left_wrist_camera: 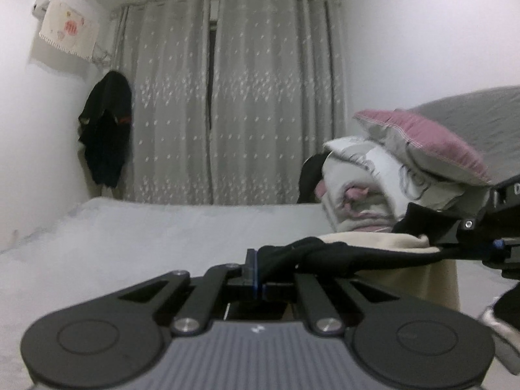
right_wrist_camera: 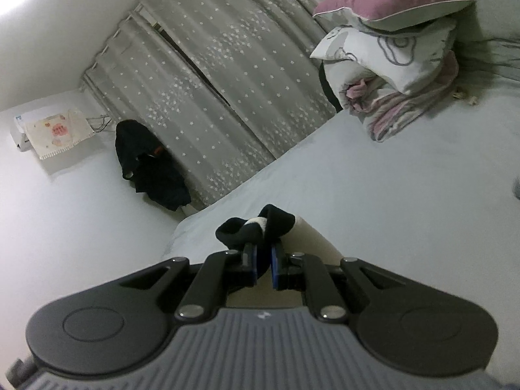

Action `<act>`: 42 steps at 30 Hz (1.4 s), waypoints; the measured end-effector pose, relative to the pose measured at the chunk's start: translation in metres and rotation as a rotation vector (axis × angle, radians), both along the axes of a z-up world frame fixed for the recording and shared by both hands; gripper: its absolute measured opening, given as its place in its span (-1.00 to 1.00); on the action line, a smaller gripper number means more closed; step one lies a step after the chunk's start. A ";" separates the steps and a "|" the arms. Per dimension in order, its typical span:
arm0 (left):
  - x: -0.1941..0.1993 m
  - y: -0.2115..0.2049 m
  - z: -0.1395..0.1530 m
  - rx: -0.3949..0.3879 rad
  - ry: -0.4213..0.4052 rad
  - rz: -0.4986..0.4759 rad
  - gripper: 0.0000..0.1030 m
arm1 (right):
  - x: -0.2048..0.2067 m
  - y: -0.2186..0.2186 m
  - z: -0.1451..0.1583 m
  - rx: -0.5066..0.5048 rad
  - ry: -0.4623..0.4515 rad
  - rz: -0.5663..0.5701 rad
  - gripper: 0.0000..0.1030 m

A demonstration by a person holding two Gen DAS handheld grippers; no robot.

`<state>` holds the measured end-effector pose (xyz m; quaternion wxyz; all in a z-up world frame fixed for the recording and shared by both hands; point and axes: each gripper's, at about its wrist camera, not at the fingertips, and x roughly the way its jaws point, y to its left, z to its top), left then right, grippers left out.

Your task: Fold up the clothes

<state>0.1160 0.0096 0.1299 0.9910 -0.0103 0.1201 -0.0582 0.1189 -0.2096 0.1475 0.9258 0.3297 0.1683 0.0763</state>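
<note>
You're pinching the garment [left_wrist_camera: 328, 256] with both grippers: the left gripper [left_wrist_camera: 258, 279] is closing almost flat on a dark edge, and the right gripper [right_wrist_camera: 263, 265] is clamping a thicker dark bunch with its pads narrow but not meeting. The garment is hanging between them, lifted off the bed [left_wrist_camera: 130, 237], dark trim stretched across and cream body sagging below.

Whether you're lifting to spread it or carrying an edge across for a fold, I can't tell. Either way, you're keeping even tension between the two grips so the trim is staying straight, and holding both at one height so the cream part is hanging square.

Cloth is looking soft and limp, knit-like; the dark edge is rolling into a cord, so it's slipping easily. The bed sheet is pale and smooth. Pillows [right_wrist_camera: 390, 32] are stacking puffy at the far corner, pink on top. Curtain [left_wrist_camera: 227, 97] is grey and pleated.
</note>
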 end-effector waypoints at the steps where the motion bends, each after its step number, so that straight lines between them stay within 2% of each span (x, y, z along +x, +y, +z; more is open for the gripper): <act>1: 0.011 -0.001 -0.005 0.005 0.010 0.006 -0.95 | 0.010 0.000 -0.007 -0.007 -0.003 0.006 -0.79; 5: 0.053 -0.004 -0.023 0.025 0.052 0.031 -0.95 | 0.044 -0.002 -0.041 -0.030 0.011 0.039 -0.78; 13: 0.106 -0.014 -0.092 0.070 0.141 0.049 -0.94 | 0.085 -0.001 -0.107 -0.091 0.063 0.064 -0.78; 18: 0.127 -0.018 -0.117 0.070 0.190 0.061 -0.79 | 0.095 -0.001 -0.134 -0.096 0.099 0.072 -0.77; 19: 0.129 -0.017 -0.120 0.068 0.199 0.063 -0.79 | 0.096 -0.001 -0.137 -0.088 0.108 0.074 -0.68; 21: 0.132 -0.017 -0.126 0.065 0.218 0.065 -0.71 | 0.098 -0.004 -0.143 -0.065 0.124 0.081 -0.66; 22: 0.133 -0.017 -0.128 0.066 0.224 0.069 -0.66 | 0.098 -0.005 -0.145 -0.061 0.133 0.083 -0.64; 24: 0.133 -0.018 -0.131 0.066 0.235 0.078 -0.43 | 0.098 -0.007 -0.146 -0.060 0.145 0.080 -0.54; 25: 0.134 -0.018 -0.132 0.064 0.241 0.078 -0.38 | 0.095 -0.009 -0.146 -0.057 0.146 0.074 -0.40; 26: 0.132 -0.018 -0.132 0.064 0.248 0.078 -0.31 | 0.092 -0.011 -0.146 -0.054 0.147 0.068 -0.15; 28: 0.130 -0.018 -0.131 0.065 0.262 0.079 -0.23 | 0.089 -0.014 -0.144 -0.046 0.140 0.055 0.08; 35: 0.110 -0.019 -0.123 0.091 0.324 0.053 -0.05 | 0.070 -0.025 -0.130 -0.031 0.143 0.046 0.08; 40: 0.087 -0.018 -0.120 0.118 0.377 0.030 0.06 | 0.047 -0.029 -0.123 -0.063 0.173 0.038 0.08; 42: 0.075 -0.016 -0.120 0.101 0.400 0.025 0.09 | 0.036 -0.032 -0.121 -0.075 0.185 0.036 0.08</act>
